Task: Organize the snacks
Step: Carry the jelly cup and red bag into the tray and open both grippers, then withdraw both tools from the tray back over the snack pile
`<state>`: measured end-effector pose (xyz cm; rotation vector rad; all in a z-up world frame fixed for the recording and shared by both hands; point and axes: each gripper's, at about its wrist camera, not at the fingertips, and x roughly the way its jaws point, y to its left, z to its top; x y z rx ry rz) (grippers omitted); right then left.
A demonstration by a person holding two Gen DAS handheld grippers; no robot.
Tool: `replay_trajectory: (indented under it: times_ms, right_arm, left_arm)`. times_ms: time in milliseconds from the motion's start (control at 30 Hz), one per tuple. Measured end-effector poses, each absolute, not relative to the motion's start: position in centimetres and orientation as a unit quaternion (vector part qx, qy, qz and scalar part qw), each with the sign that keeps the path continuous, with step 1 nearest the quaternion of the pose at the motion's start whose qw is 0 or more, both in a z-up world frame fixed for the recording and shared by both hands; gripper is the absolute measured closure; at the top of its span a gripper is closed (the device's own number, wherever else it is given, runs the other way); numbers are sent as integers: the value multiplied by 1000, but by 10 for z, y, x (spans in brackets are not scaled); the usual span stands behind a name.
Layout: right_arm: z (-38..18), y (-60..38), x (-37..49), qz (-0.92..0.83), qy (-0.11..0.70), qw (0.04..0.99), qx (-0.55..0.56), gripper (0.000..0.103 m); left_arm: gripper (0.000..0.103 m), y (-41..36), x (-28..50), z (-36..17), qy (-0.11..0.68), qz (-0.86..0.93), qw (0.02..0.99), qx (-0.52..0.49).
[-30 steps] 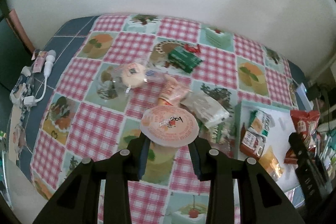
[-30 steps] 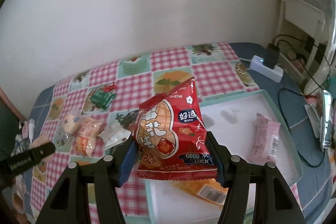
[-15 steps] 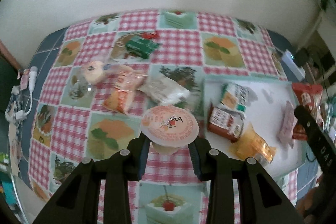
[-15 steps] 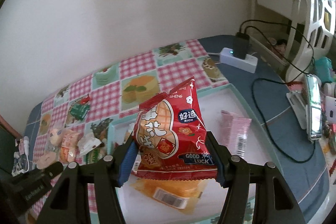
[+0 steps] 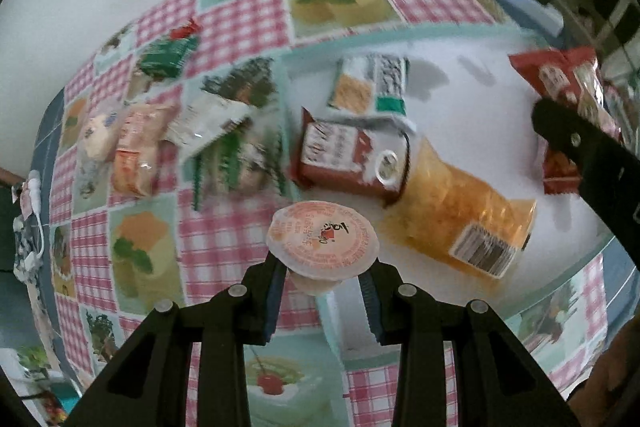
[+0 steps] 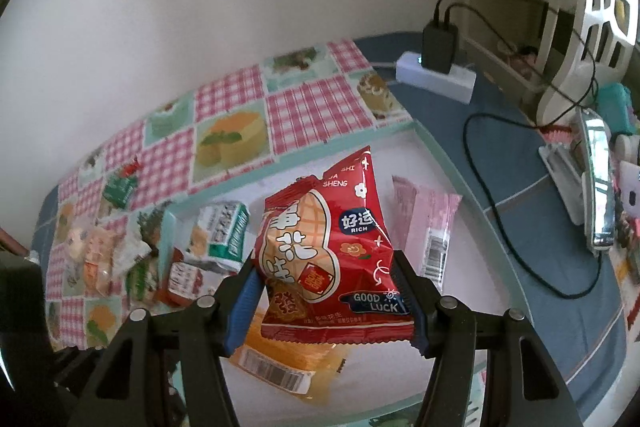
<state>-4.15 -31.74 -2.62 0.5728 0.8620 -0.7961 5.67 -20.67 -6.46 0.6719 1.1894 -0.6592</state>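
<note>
- Clamping a small jelly cup [image 5: 322, 242] by its body, the left hand-held gripper [image 5: 322, 291] has its jaws closed on it; the cup's peach foil lid faces the camera, above the near left corner of the tray [image 5: 460, 31].
- Pinched between the pads of the right hand-held gripper [image 6: 326, 291] is a red peanut packet [image 6: 324, 251], upright, held over the tray's white floor.
- Inside the tray lie an orange clear-wrapped snack [image 5: 460, 215] with a barcode, a red-brown packet [image 5: 340, 155] touching its end, and a green-and-white packet [image 5: 370, 83] just behind that.
- Seen from the right wrist, a pink bar [image 6: 430, 227] lies in the tray beside the peanut packet.
- Left of the tray on the bench, on a checked cloth [image 5: 240, 23], sit several loose snacks: a white wrapper [image 5: 208, 123], an orange wrapped cake [image 5: 134, 151], a pale round pastry [image 5: 96, 139] and, farther back, a green packet [image 5: 168, 55].
- Beyond the tray, a power strip [image 6: 436, 77] with a black charger sits on the blue surface.
</note>
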Motion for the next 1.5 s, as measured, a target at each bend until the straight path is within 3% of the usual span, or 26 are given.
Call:
replay_trajectory:
  times_ms: [233,800,933,1133,1400,1500]
  right_arm:
    - [-39,-324,-44,-370,414,785,274,38]
    - [-48,-334,-52,-382,417,769,298,38]
    - [-51,-334,-53,-381,421,765,303,37]
    - [-55,-336,-54,-377,423,760,318,33]
    - [-57,-337,-57,-373,411,764,329,5]
    - [-56,-337,-57,-373,404,767,330,0]
  left_arm:
    - [66,-221,38,-76,506,-290,731,356]
    - [66,-225,32,-73,522,-331,718,320]
    - [49,-221,41,-71,537,-332,717,294]
    - [36,-217,49,-64,546,-334,720,269]
    - [26,-207,66,-57,558,-324,729,229]
    - [15,-199,79,-54,561,-311,739,209]
